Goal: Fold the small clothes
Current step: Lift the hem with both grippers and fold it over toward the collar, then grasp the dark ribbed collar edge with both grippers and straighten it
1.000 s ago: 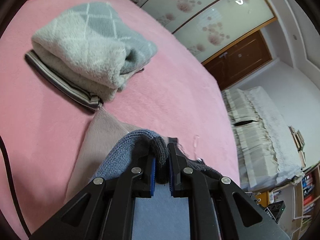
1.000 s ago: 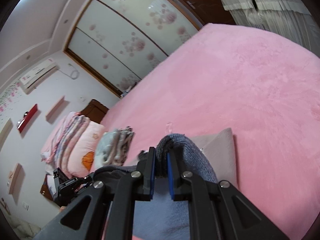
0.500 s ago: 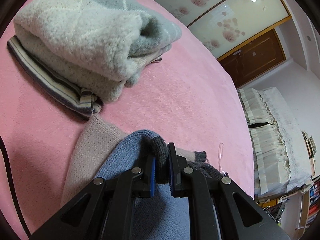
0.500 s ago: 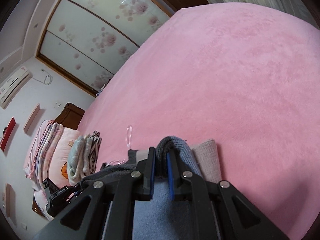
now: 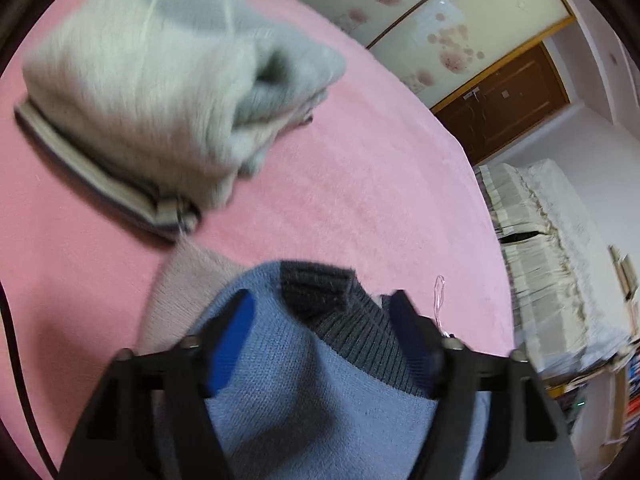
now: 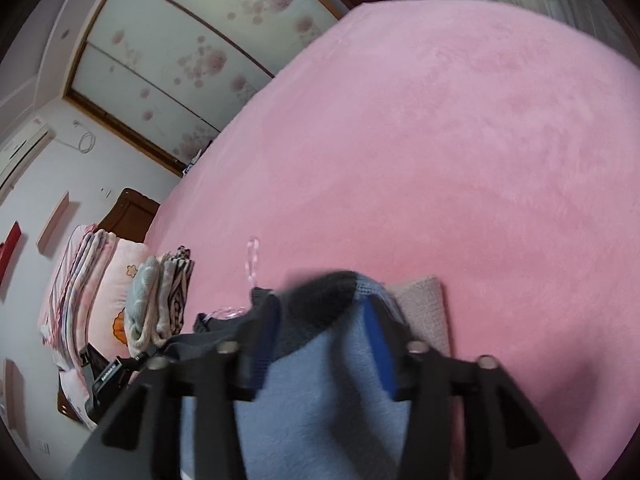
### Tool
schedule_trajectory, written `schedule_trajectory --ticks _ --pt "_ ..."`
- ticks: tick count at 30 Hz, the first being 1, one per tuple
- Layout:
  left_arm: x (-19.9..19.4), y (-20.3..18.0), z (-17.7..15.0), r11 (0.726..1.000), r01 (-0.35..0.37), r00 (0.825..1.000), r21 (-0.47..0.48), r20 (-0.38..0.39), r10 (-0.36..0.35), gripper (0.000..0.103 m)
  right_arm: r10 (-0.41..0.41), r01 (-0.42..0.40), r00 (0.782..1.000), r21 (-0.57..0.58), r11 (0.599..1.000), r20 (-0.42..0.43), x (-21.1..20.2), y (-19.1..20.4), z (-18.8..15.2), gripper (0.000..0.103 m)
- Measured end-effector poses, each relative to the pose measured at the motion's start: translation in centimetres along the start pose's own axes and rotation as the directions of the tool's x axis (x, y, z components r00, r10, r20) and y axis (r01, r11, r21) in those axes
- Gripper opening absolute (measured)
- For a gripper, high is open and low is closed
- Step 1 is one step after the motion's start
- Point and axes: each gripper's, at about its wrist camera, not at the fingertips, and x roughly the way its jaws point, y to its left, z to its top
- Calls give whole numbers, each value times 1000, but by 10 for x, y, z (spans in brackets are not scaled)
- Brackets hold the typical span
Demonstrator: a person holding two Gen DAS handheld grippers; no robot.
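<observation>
A small blue knit garment (image 5: 292, 364) with a dark grey ribbed band (image 5: 320, 288) lies folded over a beige knit part (image 5: 188, 276) on the pink bed. My left gripper (image 5: 324, 316) is open, its fingers spread on either side of the band. In the right wrist view the same garment (image 6: 320, 392) lies between the spread fingers of my right gripper (image 6: 324, 320), which is open too. The beige part (image 6: 424, 304) shows beside the right finger.
A stack of folded clothes, a fluffy grey-green sweater on a striped item (image 5: 152, 80), lies just beyond the garment. A clear plastic hanger hook (image 5: 438, 300) lies on the pink blanket (image 6: 440, 140). Pillows and folded bedding (image 6: 88, 288) sit at the bed's head.
Both grippers were shut on the blue garment's folded edge and have now opened, letting it go onto the bed. The left gripper also moved closer to the folded stack.
</observation>
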Motion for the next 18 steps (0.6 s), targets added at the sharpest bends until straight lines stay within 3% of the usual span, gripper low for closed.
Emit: schedule_trajectory --ticks 5,8,10,14,16,18 --pt "-26 -21 7 991 -48 998 123 47 43 72 -14 19 997 -69 997 76 -32 13 10 51" --pt "-32 -44 3 932 -150 987 330 97 125 72 -87 106 991 -188 977 105 -40 26 12 51" --pt "-30 -59 -6 843 -219 975 492 138 174 72 -127 151 986 -261 953 107 -38 35 10 51" --pt "-19 -79 -26 626 -272 961 731 176 211 72 -201 224 974 -424 877 100 -23 51 1 51" --pt "-11 -83 -31 568 -256 964 782 164 210 72 -233 250 968 -495 832 97 -14 57 -5 51" --pt "-4 -88 -32 543 -235 968 806 144 206 72 -254 257 964 -556 791 83 -3 64 -11 51"
